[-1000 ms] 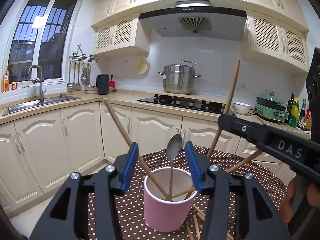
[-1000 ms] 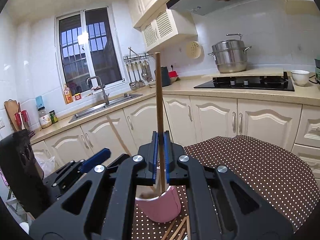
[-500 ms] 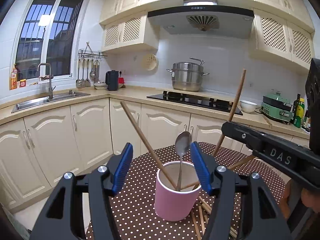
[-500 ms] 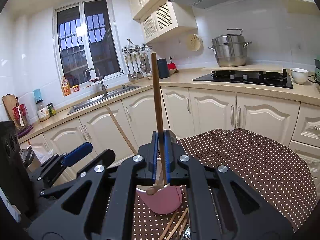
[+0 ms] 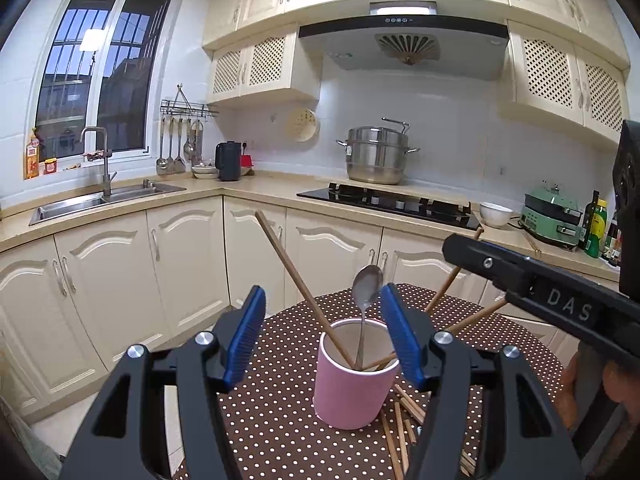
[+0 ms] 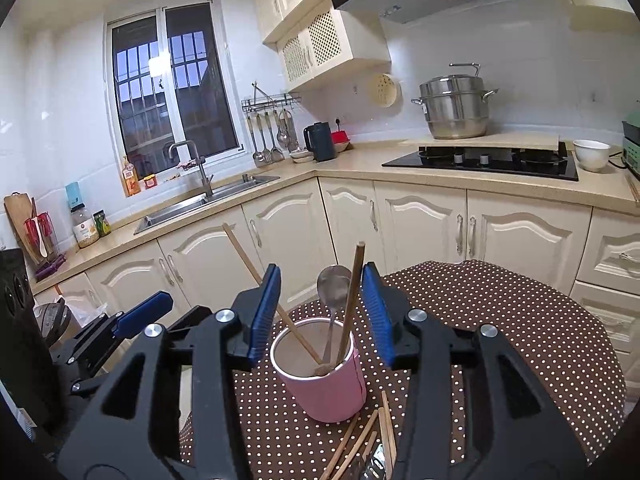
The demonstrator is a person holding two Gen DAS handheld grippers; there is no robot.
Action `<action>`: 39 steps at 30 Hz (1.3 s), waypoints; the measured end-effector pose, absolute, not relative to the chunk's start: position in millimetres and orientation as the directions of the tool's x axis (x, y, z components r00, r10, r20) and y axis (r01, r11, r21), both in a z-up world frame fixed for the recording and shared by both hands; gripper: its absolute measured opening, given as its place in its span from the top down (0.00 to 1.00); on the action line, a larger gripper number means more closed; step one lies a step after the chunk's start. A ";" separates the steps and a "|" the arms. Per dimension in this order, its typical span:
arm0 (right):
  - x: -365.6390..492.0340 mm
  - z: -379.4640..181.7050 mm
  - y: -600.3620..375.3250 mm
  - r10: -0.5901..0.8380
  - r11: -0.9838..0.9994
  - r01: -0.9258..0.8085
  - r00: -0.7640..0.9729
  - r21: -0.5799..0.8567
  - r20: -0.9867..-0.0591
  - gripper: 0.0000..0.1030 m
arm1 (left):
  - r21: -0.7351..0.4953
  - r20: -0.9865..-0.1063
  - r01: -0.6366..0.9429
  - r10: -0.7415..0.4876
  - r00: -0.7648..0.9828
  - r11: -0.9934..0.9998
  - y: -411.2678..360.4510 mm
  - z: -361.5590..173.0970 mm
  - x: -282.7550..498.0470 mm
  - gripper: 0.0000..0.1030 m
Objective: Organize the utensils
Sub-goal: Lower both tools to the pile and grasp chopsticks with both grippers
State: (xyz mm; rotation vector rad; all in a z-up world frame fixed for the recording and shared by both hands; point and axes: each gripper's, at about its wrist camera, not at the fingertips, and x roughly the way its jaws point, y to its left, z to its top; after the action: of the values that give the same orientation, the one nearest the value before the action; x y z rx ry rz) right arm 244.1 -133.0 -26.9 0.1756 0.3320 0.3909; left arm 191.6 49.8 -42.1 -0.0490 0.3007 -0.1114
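Your right hand-held gripper has just been opening: its blue pads now stand apart on either side of a wooden chopstick, which leans free inside the pink cup with nothing pressing on it. Your left hand-held gripper is also spread, holding nothing, its pads flanking the cup's rim without touching it.

The cup stands on the polka-dot table and already holds a metal spoon, bowl upward, and a second chopstick that slants out to the left. More loose chopsticks lie on the cloth just beside the cup's base, toward you; these look like the work still to do.

Judge the chopsticks as light, stiff and thin. They will likely roll or pivot in a loose pinch, so take each one near mid-length, pads across the shaft. Lying flat on cloth, they give little room beneath. The cup seems light enough to tip if a long stick levers against its rim.

The loose pile is cut off by the lower edge in both views and partly covered by the gripper bodies, so you cannot count the sticks. Something metallic glints among them, but it cannot be identified. The cup's bottom is hidden.
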 end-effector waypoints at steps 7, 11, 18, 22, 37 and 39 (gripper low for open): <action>224.3 -15.7 -146.0 0.367 0.924 -0.318 0.893 0.211 -0.259 0.57 | -0.067 -0.300 0.128 -0.142 0.943 0.990 46.4 -33.8 177.1 0.42; 211.9 -18.4 -163.5 0.334 0.936 -0.286 0.904 0.203 -0.266 0.57 | -0.083 -0.340 0.176 -0.194 0.920 0.981 41.2 -34.8 169.6 0.42; 195.0 -38.4 -196.8 0.285 0.952 -0.227 0.902 0.207 -0.323 0.56 | -0.139 -0.563 0.299 -0.324 0.761 0.944 22.4 -69.9 176.7 0.42; 187.6 -58.4 -212.6 0.266 0.957 -0.197 0.887 0.212 -0.377 0.56 | -0.169 -0.709 0.287 -0.319 0.629 0.943 15.5 -105.1 189.8 0.42; 206.1 -137.8 -221.2 0.305 0.951 -0.187 0.703 0.247 -0.642 0.56 | -0.304 -0.855 0.227 -0.371 0.364 0.925 -5.0 -189.4 224.2 0.90; 208.1 -145.2 -218.9 0.316 0.948 -0.195 0.679 0.252 -0.662 0.56 | -0.304 -0.860 0.224 -0.368 0.355 0.926 -8.4 -194.4 227.0 0.91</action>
State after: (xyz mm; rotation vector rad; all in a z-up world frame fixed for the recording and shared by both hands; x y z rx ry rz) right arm 208.1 -218.9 -145.2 0.1662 0.7728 0.2883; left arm 227.0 -8.4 -194.4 -0.1422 1.1469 -0.3843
